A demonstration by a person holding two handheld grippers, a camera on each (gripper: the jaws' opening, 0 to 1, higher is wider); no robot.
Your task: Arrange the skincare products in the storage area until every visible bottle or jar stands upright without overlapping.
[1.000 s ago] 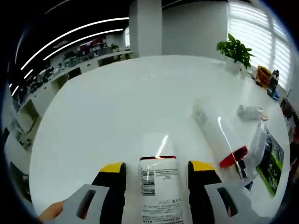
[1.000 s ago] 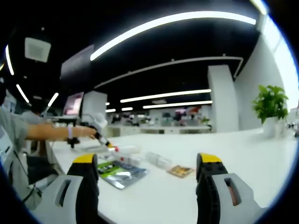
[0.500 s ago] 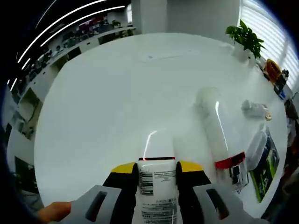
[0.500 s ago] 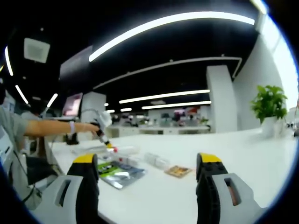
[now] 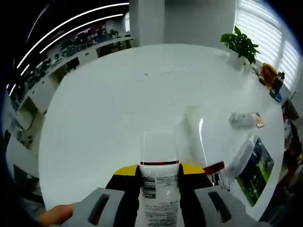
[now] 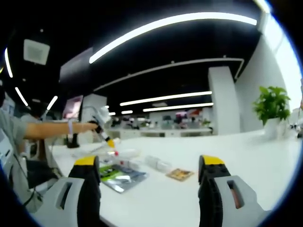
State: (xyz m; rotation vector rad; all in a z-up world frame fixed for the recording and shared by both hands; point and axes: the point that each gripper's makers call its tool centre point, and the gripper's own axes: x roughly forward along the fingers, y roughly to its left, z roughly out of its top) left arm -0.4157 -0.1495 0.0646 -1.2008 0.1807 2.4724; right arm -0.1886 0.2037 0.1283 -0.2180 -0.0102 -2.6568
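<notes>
My left gripper (image 5: pixel 159 171) is shut on a white bottle (image 5: pixel 159 189) with a red band and a printed label, its clear cap pointing forward above the white table (image 5: pixel 109 104). A second frosted bottle (image 5: pixel 196 139) with a red collar lies flat on the table just to the right. A clear bottle (image 5: pixel 241 153) and a small white tube (image 5: pixel 242 119) lie further right. My right gripper (image 6: pixel 150 175) hangs open over the table with nothing between its jaws. In the right gripper view the left gripper (image 6: pixel 102 124) is raised at far left, over the lying bottles (image 6: pixel 124 153).
A green packet (image 5: pixel 255 172) lies near the table's right edge, also the green packet (image 6: pixel 120 176) ahead of my right gripper, beside a small brown sachet (image 6: pixel 180 174). A potted plant (image 5: pixel 241 45) stands at the far edge. A person's arm (image 6: pixel 45 130) reaches in.
The left gripper closed on the white bottle and has lifted it up off the table; the lying bottle now looks smaller and lower. The right gripper has stayed still and open.
</notes>
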